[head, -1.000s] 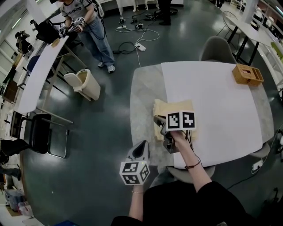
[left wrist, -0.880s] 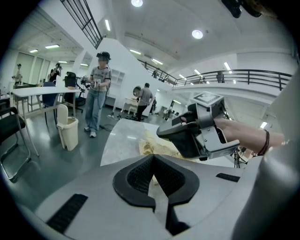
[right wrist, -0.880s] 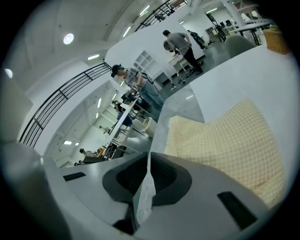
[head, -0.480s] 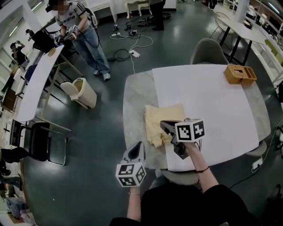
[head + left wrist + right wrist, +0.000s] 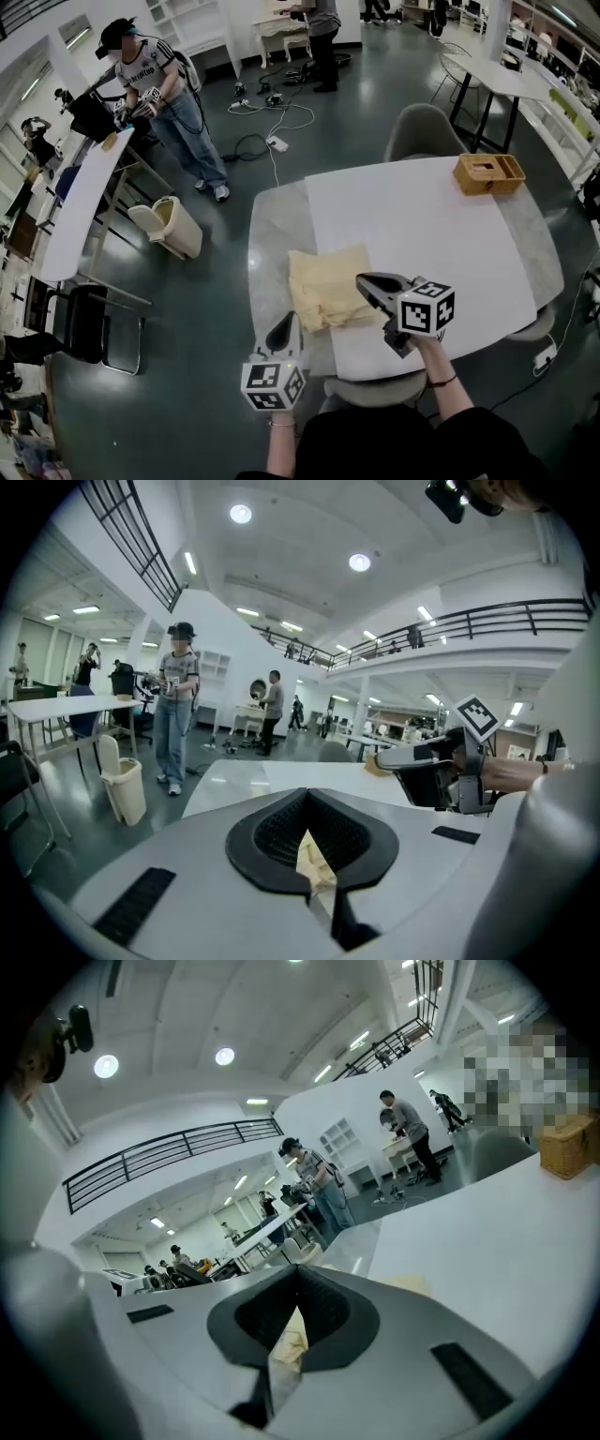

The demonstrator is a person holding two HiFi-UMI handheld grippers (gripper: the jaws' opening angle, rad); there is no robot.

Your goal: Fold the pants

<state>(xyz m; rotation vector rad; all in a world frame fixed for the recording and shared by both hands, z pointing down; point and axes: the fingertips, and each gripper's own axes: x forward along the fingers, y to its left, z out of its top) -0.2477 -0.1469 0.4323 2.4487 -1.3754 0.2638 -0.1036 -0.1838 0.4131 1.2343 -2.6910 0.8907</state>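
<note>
Two closed grippers, one folded bundle just ahead of them.

We see the cream pants (image 5: pixel 323 286) lying flat by the table's (image 5: pixel 450 234) left front edge. The right gripper (image 5: pixel 363 279) hangs over their right edge and is nearer; the left gripper (image 5: pixel 288 321) sits off their near corner. Both pairs of jaws are pressed together, empty as we judge it. The bundle looks almost square, so its long axis is unclear.

A big open lab hall: long white tables (image 5: pixel 80 202) on a glossy dark floor (image 5: pixel 216 309), cables (image 5: pixel 272 117) trailing at the far side, a railed balcony (image 5: pixel 497 621) overhead, people (image 5: pixel 155 84) working at benches.
</note>
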